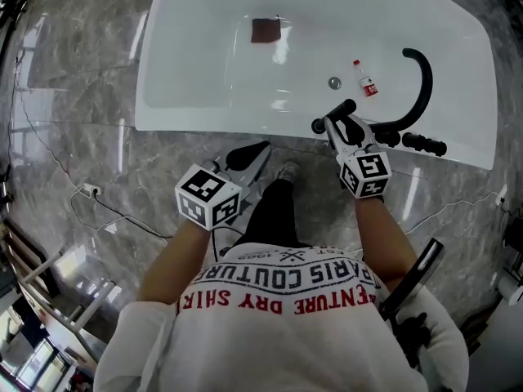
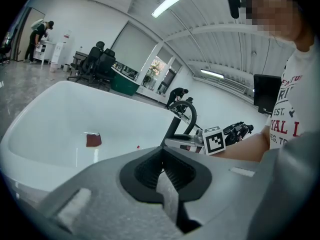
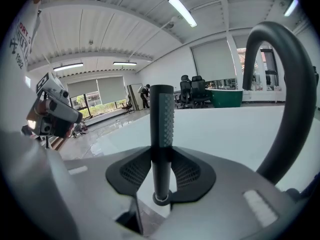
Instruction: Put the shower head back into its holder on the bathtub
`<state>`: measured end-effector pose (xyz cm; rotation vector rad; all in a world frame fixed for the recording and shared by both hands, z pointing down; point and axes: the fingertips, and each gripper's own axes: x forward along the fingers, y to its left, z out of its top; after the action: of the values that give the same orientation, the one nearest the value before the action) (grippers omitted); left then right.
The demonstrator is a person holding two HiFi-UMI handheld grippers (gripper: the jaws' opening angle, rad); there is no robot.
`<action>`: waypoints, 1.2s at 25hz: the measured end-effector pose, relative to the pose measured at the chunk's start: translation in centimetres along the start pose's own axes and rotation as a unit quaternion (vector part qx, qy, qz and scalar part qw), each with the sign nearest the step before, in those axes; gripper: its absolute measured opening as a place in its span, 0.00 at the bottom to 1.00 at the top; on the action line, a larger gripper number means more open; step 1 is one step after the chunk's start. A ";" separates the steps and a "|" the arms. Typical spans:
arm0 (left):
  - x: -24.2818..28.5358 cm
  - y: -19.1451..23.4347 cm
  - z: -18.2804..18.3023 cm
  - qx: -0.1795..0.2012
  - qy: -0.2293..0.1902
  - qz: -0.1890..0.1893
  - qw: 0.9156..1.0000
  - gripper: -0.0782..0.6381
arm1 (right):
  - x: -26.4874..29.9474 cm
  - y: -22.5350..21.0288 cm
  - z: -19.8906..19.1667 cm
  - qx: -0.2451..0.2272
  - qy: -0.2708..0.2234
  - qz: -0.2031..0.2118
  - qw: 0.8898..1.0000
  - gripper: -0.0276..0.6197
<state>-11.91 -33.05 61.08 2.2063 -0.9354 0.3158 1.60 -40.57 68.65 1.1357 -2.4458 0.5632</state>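
Clearly the right gripper [image 1: 341,126] has its jaws clamped on the shower head [image 3: 162,129], a ribbed black stick standing upright between them over the bathtub [image 1: 204,80] rim. If it tilts, its lower end could miss or jam in the holder, and a loose grip might drop it into the tub. The arched spout [image 3: 292,94] curves just right of the jaws and could be knocked. A small bottle [image 1: 365,79] lies beyond them. The left gripper [image 2: 162,176], jaws closed on nothing, hangs well apart.
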 end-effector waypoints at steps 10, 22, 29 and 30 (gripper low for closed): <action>0.4 -0.6 -0.6 -0.004 -0.002 -0.002 1.000 0.11 | -0.6 1.4 -3.0 -0.066 0.036 0.009 0.997 0.23; -0.6 -1.8 -1.0 0.010 0.005 -0.001 1.000 0.11 | -0.6 1.7 -2.6 -0.042 0.040 0.016 0.998 0.23; -3.3 -6.3 0.1 0.057 -0.022 -0.011 0.998 0.11 | -6.8 2.6 0.2 -0.061 0.015 0.008 0.998 0.04; -3.8 -7.5 0.2 0.069 -0.028 -0.014 0.997 0.11 | -8.4 3.5 1.0 -0.059 0.005 0.020 0.998 0.04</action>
<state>-9.35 -27.54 55.25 2.3633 -0.9365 0.3159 3.71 -33.76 62.97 1.0355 -2.4633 0.4277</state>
